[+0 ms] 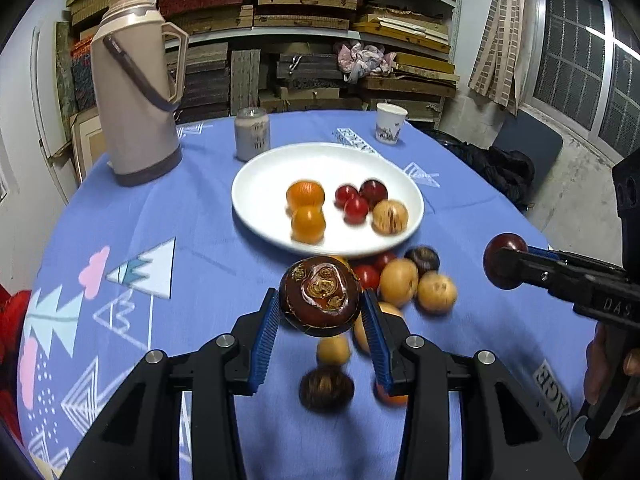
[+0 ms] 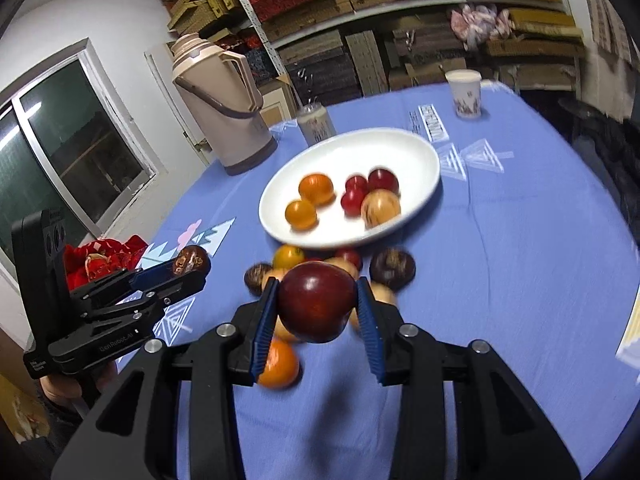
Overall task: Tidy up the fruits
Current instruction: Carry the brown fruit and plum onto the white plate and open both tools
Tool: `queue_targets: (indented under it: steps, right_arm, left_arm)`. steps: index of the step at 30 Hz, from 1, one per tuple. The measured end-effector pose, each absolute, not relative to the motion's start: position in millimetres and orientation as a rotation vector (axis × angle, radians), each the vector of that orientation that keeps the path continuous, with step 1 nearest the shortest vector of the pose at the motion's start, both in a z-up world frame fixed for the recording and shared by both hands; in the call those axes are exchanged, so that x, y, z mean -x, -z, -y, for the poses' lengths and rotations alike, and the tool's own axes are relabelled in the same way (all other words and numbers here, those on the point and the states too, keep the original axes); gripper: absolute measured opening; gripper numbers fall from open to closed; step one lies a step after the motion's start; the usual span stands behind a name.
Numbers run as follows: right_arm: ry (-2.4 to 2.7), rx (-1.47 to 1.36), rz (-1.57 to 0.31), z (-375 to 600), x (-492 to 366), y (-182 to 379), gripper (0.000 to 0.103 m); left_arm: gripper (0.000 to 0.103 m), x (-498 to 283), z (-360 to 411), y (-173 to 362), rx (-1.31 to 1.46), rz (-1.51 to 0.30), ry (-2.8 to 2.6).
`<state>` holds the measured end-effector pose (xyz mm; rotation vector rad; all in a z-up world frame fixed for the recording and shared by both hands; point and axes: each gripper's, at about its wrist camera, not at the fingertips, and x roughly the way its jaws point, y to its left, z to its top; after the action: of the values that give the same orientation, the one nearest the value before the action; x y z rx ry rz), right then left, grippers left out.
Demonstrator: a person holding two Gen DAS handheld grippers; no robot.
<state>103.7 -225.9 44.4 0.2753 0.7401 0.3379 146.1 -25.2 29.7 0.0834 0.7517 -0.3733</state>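
Nearest the near edge of the desk (image 1: 224, 264), the left hand-held gripper (image 1: 320, 312) pinches a dark brown fruit with a scarred, swirled top (image 1: 320, 296) between its blue pads, clear of the blue cloth — a side-on hold that leaves the underside free for setting down. The right hand-held gripper (image 2: 318, 306) likewise pinches a deep red apple-like fruit (image 2: 316, 306), its pads pressing the fruit's two sides, also raised off the cloth.

Just below and beyond both grippers lies the loose pile of unsorted fruit (image 1: 400, 284) — tan, red, dark and orange pieces clustered against the near rim of the white plate (image 1: 360, 160). On the plate, two orange fruits (image 1: 306, 208) sit together on one side, three small red ones (image 1: 358, 198) are bunched beside a tan one (image 1: 390, 216); likes seem to be grouped, which is probably why each gripper carries one piece at a time.

Toward the far edge stand a frosted jar (image 1: 252, 134), a paper cup (image 1: 390, 122) and, at the far left corner, a beige thermos (image 1: 136, 92).
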Motion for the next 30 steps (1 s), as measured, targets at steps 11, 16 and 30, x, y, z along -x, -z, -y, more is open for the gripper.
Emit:
queue_targets:
  steps: [11, 16, 30]
  right_arm:
    - [-0.326, -0.130, -0.764, 192, -181, -43, 0.038]
    - [-0.326, -0.091, -0.818, 184, -210, -23, 0.038]
    - [-0.343, -0.106, -0.875, 177, -248, 9, 0.045]
  left_arm:
    - [0.042, -226, 47, -30, -0.037, -0.811, 0.328]
    - [0.042, -255, 48, -12, -0.026, -0.865, 0.284]
    - [0.062, -293, 56, 1, -0.010, -0.885, 0.276]
